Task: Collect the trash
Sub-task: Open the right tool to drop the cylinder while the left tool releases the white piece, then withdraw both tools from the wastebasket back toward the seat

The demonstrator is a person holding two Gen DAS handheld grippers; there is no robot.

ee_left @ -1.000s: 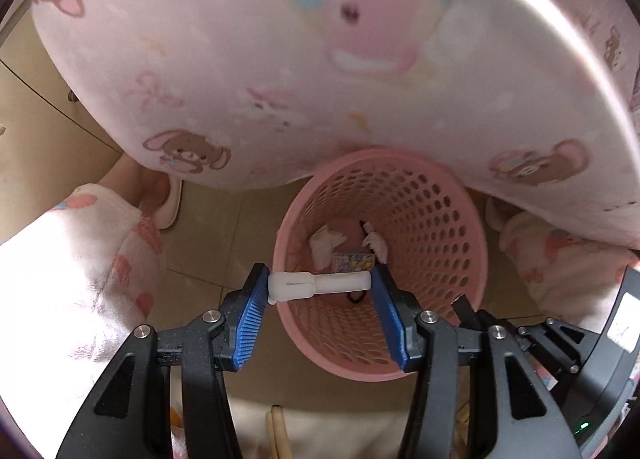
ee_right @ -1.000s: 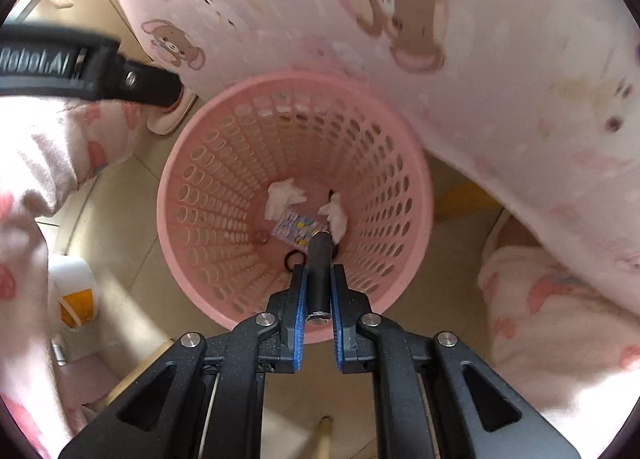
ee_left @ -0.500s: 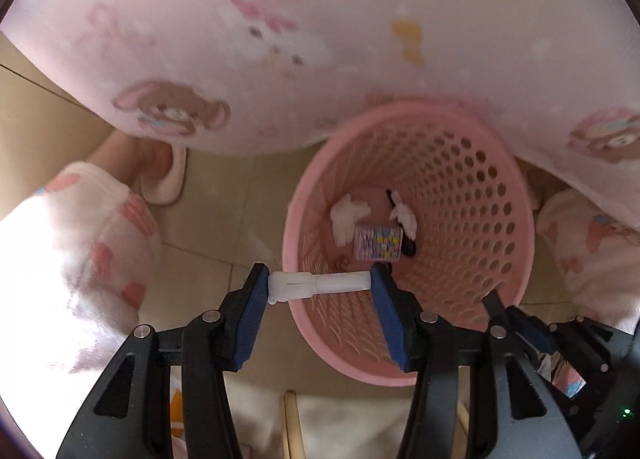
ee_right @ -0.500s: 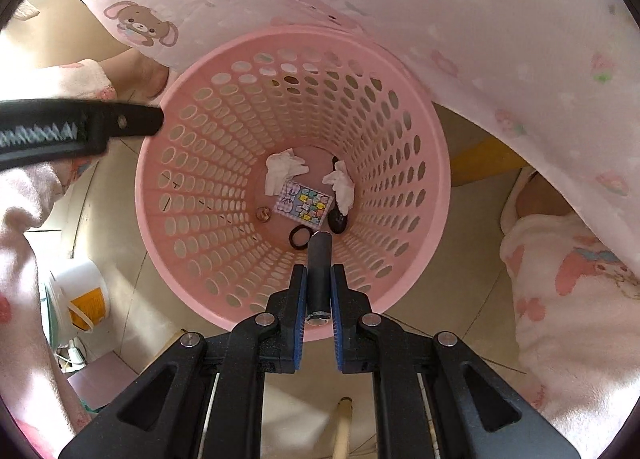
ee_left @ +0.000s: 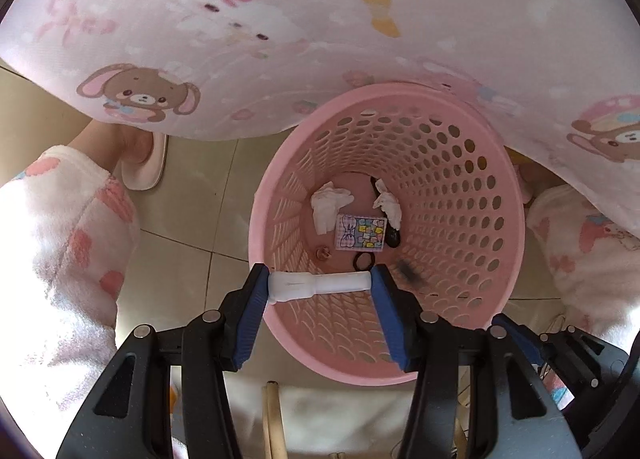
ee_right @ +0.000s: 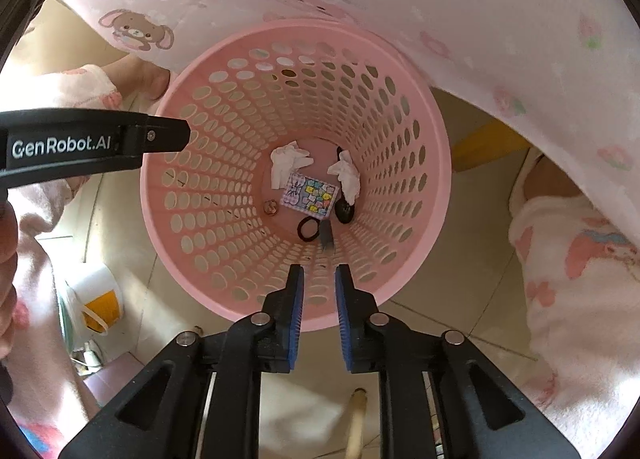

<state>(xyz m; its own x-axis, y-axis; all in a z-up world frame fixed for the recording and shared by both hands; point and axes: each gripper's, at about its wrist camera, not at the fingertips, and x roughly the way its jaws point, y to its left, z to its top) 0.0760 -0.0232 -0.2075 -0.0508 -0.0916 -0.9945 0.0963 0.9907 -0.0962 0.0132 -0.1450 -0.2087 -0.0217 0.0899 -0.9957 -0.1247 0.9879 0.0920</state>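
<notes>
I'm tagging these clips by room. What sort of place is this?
Probably a home, perhaps a bedroom or living area: a pink perforated wastebasket stands on a beige tiled floor, beside cartoon-printed pink fabric and a slippered foot.

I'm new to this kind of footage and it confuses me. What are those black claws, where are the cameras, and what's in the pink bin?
A person holds two hand-held grippers, each with a camera looking down along its fingers. The left gripper clamps a white tube over the pink basket. The right gripper has just been opening; nothing is between its jaws, and a dark blurred object is inside the basket below it. At the bottom lie crumpled tissues, a patterned card and a black hair tie.
</notes>
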